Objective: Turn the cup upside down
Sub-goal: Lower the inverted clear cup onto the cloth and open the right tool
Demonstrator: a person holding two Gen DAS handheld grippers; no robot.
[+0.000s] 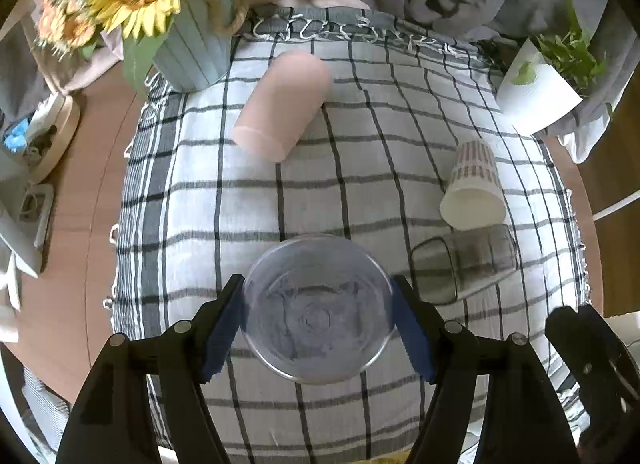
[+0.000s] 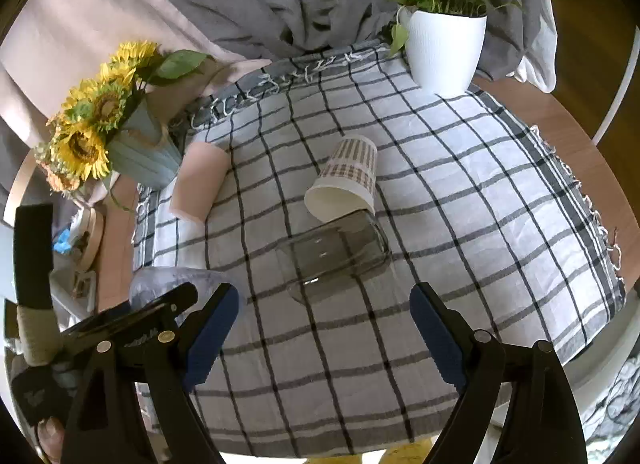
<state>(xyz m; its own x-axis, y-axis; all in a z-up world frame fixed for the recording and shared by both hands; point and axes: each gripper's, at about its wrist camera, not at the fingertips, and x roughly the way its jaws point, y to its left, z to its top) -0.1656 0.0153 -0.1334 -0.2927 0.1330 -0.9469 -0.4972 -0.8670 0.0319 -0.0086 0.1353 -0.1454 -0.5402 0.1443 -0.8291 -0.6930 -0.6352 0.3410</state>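
Note:
My left gripper (image 1: pixel 318 324) is shut on a clear bluish cup (image 1: pixel 316 308), its blue pads pressed on both sides; I look at a round end of it above the checked cloth (image 1: pixel 240 204). The same cup (image 2: pixel 176 280) shows partly in the right wrist view behind the left gripper's arm. My right gripper (image 2: pixel 324 328) is open and empty, just in front of a smoky glass cup (image 2: pixel 336 252) lying on its side. A patterned paper cup (image 2: pixel 346 184) lies on its side behind it. A pink cup (image 1: pixel 280 104) lies on its side further back.
A blue vase with sunflowers (image 1: pixel 192 48) stands at the cloth's back left. A white pot with a green plant (image 2: pixel 444 44) stands at the back right. Grey and pink fabric hangs behind. The wooden table edge (image 1: pixel 72 244) shows around the cloth.

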